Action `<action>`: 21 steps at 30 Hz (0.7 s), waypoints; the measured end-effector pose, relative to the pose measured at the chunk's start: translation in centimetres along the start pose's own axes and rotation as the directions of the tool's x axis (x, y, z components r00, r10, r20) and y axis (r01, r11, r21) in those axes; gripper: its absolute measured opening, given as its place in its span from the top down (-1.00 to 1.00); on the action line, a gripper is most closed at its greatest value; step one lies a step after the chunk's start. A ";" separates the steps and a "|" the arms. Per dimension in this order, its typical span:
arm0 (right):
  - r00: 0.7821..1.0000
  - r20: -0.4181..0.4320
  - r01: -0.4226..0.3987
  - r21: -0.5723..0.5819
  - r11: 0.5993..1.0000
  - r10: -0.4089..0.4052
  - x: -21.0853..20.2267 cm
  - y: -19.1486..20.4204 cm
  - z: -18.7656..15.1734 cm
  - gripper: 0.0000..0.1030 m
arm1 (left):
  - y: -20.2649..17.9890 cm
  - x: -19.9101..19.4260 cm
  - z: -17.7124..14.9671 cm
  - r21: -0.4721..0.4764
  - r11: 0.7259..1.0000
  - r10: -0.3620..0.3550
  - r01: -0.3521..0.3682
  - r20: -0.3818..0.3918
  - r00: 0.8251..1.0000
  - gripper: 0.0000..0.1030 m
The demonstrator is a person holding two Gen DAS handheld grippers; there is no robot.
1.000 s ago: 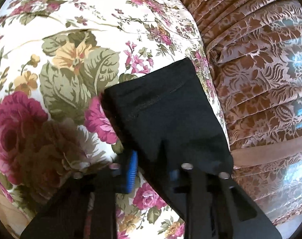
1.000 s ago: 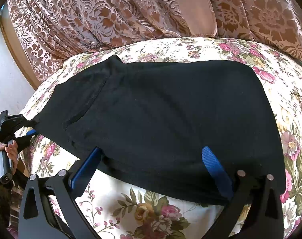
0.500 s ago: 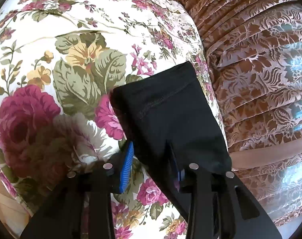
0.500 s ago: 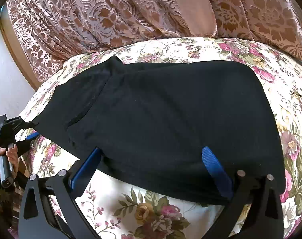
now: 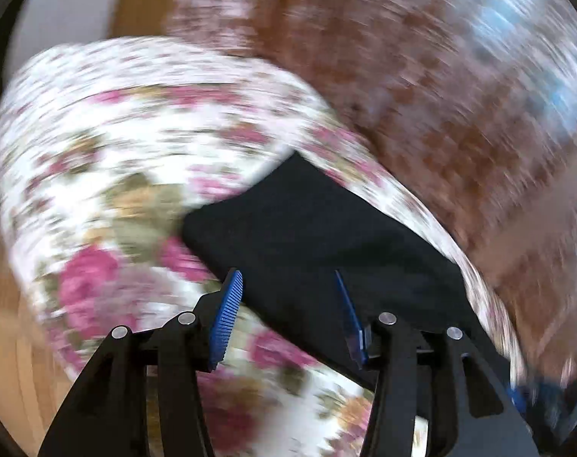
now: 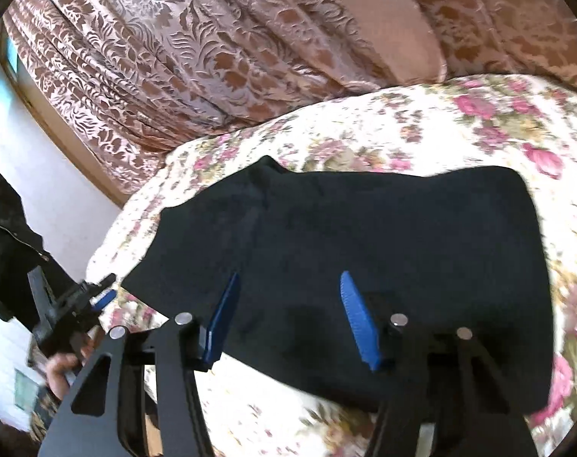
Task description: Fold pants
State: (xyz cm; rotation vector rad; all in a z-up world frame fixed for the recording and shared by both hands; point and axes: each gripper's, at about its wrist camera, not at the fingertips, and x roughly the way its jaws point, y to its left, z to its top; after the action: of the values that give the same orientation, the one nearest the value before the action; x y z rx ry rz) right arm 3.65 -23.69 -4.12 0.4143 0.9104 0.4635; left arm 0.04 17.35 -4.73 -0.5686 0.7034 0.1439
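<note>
The black pants (image 6: 383, 262) lie folded flat on the floral bedspread (image 6: 478, 129). My right gripper (image 6: 288, 301) is open and empty, hovering over their near edge. My left gripper (image 5: 288, 297) is open and empty above the pants' left end (image 5: 307, 236); that view is motion-blurred. The left gripper also shows in the right wrist view (image 6: 98, 297) beside the pants' left corner, held by a hand.
Brown patterned curtains (image 6: 212, 49) hang behind the bed. A white wall (image 6: 60, 175) and a wooden frame lie to the left. The bed's edge (image 5: 41, 304) drops to a wooden floor on the left.
My left gripper has let go of the pants' end, opened and pulled back and up quickly. My right gripper has lifted and drawn back from the pants' near edge.
</note>
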 end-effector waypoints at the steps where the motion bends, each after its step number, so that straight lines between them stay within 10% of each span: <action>1: 1.000 -0.014 -0.014 -0.008 1.000 0.014 0.7 0.5 0.5 -0.06 | -1.0 0.4 -0.3 0.040 0.999 -0.021 0.021 -0.014 1.000 0.07; 8: 0.993 -0.085 -0.091 -0.085 0.992 0.084 4.4 4.0 1.8 -0.21 | -0.8 2.6 -1.5 0.062 0.998 0.029 -0.022 -0.123 0.992 -0.08; 21: 0.986 -0.163 -0.050 -0.100 0.994 0.033 8.5 5.5 0.1 -0.38 | 3.4 3.3 0.4 -0.026 0.992 0.117 -0.120 -0.089 0.989 -0.44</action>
State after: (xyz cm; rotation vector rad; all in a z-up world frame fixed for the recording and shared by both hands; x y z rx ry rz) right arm 7.12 -14.53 -6.68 0.3042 1.0305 0.5862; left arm 1.72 20.19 -8.12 -0.5657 0.8218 0.2417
